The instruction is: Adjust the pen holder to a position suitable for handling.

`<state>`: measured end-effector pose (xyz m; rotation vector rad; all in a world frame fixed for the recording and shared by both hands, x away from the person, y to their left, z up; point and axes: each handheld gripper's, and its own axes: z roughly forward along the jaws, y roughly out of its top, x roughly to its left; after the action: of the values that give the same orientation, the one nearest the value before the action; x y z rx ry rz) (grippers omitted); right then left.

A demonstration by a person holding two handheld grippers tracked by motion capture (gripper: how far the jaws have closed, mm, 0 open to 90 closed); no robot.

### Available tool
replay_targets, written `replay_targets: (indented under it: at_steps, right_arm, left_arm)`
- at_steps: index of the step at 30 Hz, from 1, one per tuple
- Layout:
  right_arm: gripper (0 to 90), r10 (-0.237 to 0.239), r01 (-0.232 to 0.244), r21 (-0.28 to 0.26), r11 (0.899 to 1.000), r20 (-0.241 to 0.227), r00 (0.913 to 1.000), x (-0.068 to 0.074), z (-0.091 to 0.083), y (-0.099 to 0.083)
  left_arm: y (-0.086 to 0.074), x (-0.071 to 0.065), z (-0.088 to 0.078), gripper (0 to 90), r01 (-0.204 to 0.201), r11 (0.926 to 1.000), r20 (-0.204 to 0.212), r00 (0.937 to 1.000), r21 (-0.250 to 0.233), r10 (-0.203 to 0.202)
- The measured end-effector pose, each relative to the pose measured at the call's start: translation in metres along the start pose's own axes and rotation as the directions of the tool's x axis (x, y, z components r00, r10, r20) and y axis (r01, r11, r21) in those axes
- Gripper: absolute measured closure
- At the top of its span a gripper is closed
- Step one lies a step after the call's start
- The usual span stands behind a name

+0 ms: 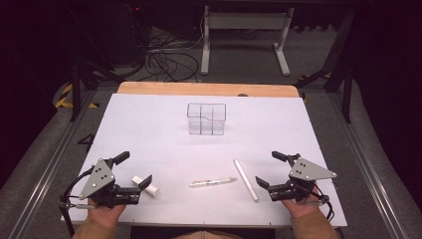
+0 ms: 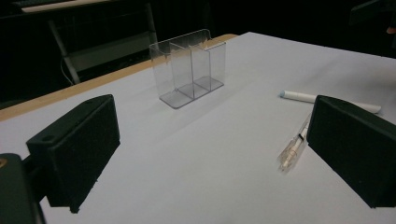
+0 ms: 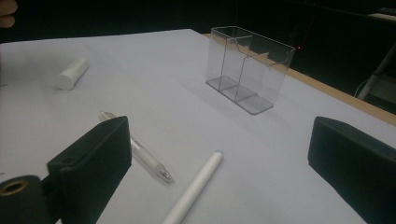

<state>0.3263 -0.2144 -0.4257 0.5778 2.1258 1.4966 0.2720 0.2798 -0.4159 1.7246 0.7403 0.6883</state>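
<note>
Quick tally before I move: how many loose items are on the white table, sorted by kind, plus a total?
Clear plastic divided organiser: 1
Clear-barrelled pen: 1
Long white capped marker: 1
Short white cylinder, partly behind the left gripper's jaw: 1
Total: 4
</note>
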Motion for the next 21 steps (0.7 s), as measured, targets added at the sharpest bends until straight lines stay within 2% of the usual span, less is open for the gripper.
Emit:
replay_targets:
  at_steps: [11,21]
  right_arm:
    - [8.9,-0.005,0.005,0.007,1.000,-0.012,0.9999,0.0009,0.0020,0.0023]
    - [10.5,-0.017,0.017,0.023,1.000,-0.025,0.9996,0.0013,0.0068,0.0085]
  left_arm:
    - [0.0015,-0.0011,0.0007,2.1,0.011,0.9999,0.012,0.9999,0.001,-0.011]
    - [0.0023,-0.0031,0.0002,2.7,0.000,1.0000,0.020,0.9998,0.000,0.000]
